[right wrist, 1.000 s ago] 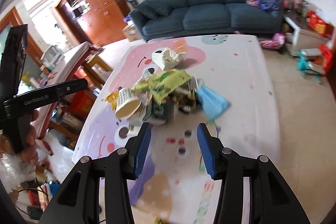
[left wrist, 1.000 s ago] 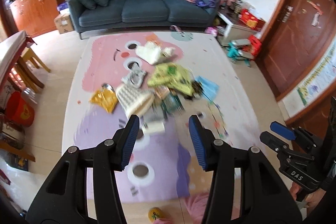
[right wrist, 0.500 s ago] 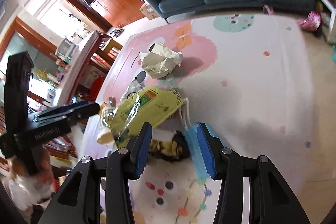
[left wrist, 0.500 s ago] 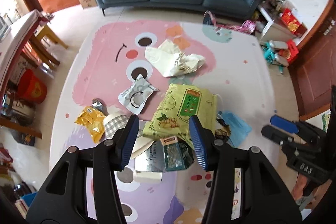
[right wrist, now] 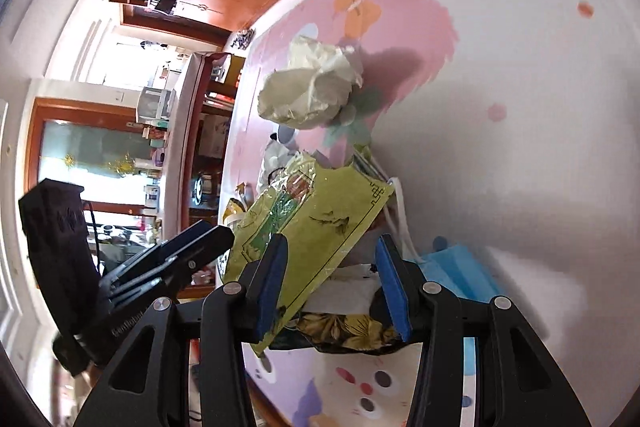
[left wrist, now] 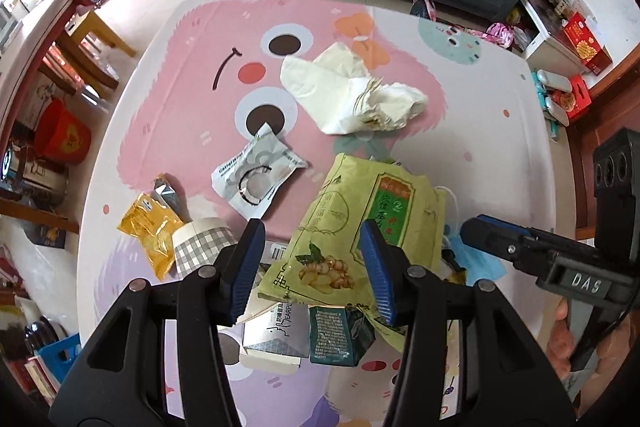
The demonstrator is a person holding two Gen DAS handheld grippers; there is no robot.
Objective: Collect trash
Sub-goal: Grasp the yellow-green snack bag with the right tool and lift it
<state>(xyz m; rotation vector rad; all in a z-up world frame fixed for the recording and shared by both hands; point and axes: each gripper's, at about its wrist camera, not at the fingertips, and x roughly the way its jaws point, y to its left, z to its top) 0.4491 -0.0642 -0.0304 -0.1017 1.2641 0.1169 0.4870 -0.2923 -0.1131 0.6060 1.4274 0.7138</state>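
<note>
Left gripper (left wrist: 312, 259): I see its jaws apart over the trash, gripping nothing.
Right gripper (right wrist: 332, 279): jaws apart, nothing clamped.
Green bag (left wrist: 360, 223): I find it atop the trash pile on the play mat (left wrist: 460, 155).
Blue mask (right wrist: 452, 267): beside it.

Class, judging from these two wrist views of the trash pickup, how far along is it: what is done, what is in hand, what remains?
Done: nothing visibly collected; no bin or bag shows.

In hand: nothing. The left gripper and right gripper stand open over the green tea bag.

Left: the whole pile on the mat, including the crumpled white bag, yellow packet, checked paper cup and blue mask.
</note>
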